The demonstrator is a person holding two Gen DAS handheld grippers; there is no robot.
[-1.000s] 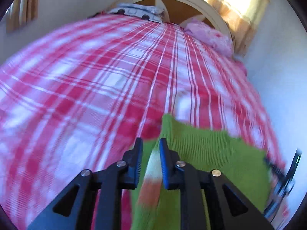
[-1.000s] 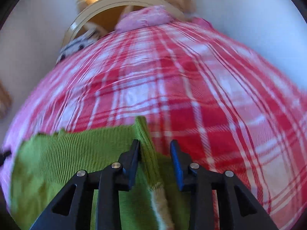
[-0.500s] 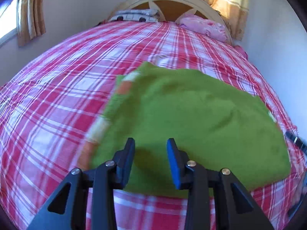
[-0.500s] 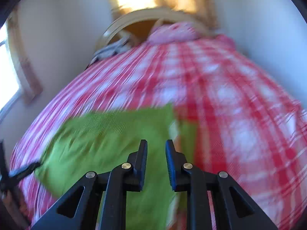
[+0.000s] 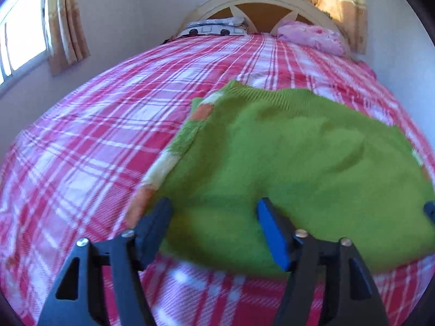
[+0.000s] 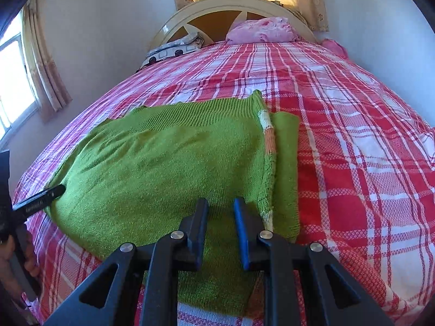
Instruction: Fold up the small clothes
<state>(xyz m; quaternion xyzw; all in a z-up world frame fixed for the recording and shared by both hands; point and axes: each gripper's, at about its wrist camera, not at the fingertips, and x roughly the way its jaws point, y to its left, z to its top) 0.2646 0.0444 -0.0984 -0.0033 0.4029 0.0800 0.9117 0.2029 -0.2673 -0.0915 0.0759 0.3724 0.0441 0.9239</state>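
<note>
A small green knit sweater [image 5: 293,160] with orange and white striped sleeves lies folded on the red plaid bed; it also shows in the right wrist view [image 6: 152,168]. My left gripper [image 5: 214,212] is wide open and empty, just above the sweater's near edge. My right gripper [image 6: 220,212] hovers over the sweater's near right part, jaws a small gap apart with nothing between them. A striped sleeve [image 6: 267,135] lies along the sweater's right side. The left gripper's finger [image 6: 40,198] shows at the left edge of the right wrist view.
The red plaid bedcover [image 5: 108,125] spreads to all sides. A pink pillow [image 6: 262,31] and a patterned pillow [image 6: 174,50] lie by the headboard [image 5: 261,2]. Walls stand close on both sides, with a curtained window [image 5: 24,35] at left.
Both grippers have let go of the sweater and pulled back and up. The sweater has dropped flat, folded over on the bed. The left gripper's jaws have opened wide.
</note>
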